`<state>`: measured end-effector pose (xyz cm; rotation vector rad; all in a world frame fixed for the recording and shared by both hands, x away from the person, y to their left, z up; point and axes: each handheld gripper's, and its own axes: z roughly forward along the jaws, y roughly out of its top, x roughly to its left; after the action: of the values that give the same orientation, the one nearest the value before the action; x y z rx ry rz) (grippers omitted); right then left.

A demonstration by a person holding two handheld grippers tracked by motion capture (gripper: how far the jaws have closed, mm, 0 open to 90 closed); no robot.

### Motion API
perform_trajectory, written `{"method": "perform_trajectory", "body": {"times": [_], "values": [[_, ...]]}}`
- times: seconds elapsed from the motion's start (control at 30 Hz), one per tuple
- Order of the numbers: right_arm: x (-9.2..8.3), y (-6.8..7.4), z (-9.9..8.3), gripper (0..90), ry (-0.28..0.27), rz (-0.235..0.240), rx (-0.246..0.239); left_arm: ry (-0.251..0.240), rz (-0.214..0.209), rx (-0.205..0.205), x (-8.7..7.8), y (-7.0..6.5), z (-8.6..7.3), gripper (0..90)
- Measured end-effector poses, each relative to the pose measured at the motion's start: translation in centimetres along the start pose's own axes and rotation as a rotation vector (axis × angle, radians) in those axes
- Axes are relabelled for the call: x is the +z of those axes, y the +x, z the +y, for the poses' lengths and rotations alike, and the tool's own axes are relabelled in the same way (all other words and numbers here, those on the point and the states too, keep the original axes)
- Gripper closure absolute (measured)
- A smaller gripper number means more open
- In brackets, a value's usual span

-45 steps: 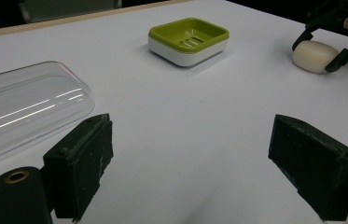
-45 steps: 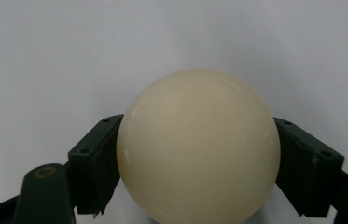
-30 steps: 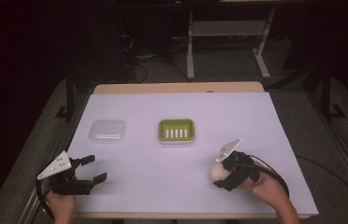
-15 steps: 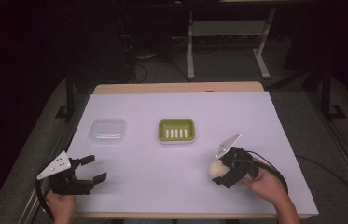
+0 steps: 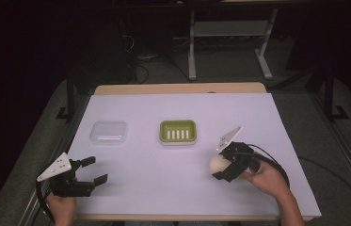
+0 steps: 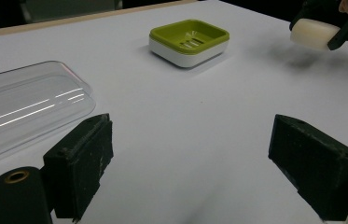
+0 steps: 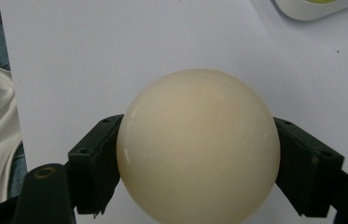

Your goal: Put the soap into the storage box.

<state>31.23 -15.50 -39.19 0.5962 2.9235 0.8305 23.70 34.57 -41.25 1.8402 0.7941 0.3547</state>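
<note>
Right gripper [image 5: 221, 165] clamped on a cream soap bar [image 5: 218, 163], jaws pressed against both its sides; in the right gripper view the soap bar [image 7: 198, 145] bulging between the pads, lower edge cut off by the frame, whether lifted or resting on the white table cover [image 5: 163, 165] impossible to tell. Ahead and to the left of that gripper, well apart, a green soap dish [image 5: 178, 132], just a cropped corner of it [image 7: 311, 8] caught at the top of the right gripper view. Left gripper [image 5: 90, 172] spread wide, nothing between its jaws. Just ahead of it, to its left, a clear lid [image 6: 20, 109], cut off at the frame edge. Far right of it, the held soap [image 6: 314, 33], partly masked by the other jaws.
</note>
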Motion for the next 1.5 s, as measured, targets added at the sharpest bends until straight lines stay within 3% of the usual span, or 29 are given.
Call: {"method": "perform_trajectory", "body": {"times": [0.67,0.77,1.5], "values": [[-0.4,-1.6,1.9,22.4,-0.011,0.019,-0.002,0.001,-0.002,0.001,0.1,0.0,0.0,13.1],[-0.5,-1.9,2.3,22.4,-0.031,0.024,-0.009,0.001,0.001,0.005,-0.1,0.0,0.0,13.1],[-0.6,-2.7,4.9,22.4,-0.021,0.022,-0.036,-0.008,0.003,-0.008,-0.2,0.1,0.0,13.1]]}}
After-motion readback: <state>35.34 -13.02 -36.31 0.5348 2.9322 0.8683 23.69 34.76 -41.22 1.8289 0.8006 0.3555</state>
